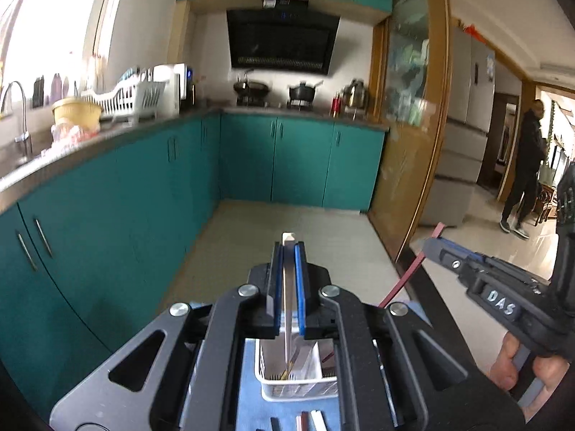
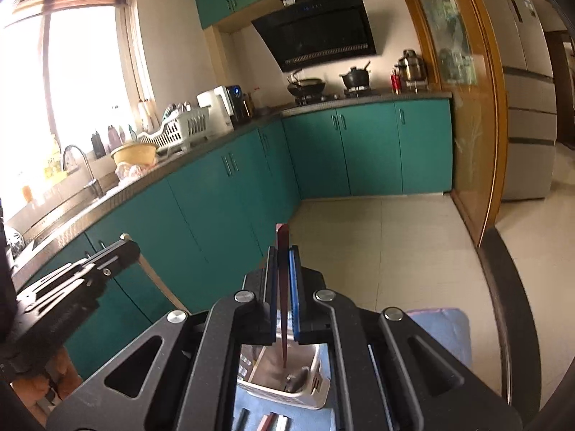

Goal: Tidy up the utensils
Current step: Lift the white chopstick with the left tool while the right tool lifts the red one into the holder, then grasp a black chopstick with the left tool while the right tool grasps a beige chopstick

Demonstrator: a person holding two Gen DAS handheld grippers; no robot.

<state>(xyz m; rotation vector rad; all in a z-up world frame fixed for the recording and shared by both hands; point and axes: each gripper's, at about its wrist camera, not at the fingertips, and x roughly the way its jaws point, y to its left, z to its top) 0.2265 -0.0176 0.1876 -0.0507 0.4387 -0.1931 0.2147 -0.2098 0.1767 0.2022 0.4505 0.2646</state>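
My left gripper (image 1: 288, 251) is shut on a white chopstick (image 1: 288, 298) that hangs down with its tip inside a white slotted utensil basket (image 1: 300, 388). My right gripper (image 2: 284, 255) is shut on a dark red chopstick (image 2: 283, 309) whose tip points down into the same basket (image 2: 316, 391). The right gripper also shows in the left wrist view (image 1: 436, 242), to the right, with the red chopstick (image 1: 409, 269) slanting down. The left gripper appears at the left of the right wrist view (image 2: 125, 244) with its pale chopstick (image 2: 158, 280). Other utensils stand in the basket.
The basket stands on a blue cloth (image 2: 442, 330). More chopsticks lie on the cloth in front of it (image 1: 309, 420). Teal cabinets (image 1: 107, 222) with a counter, sink and dish rack (image 1: 129, 97) run along the left. A person (image 1: 528, 165) stands in the doorway at right.
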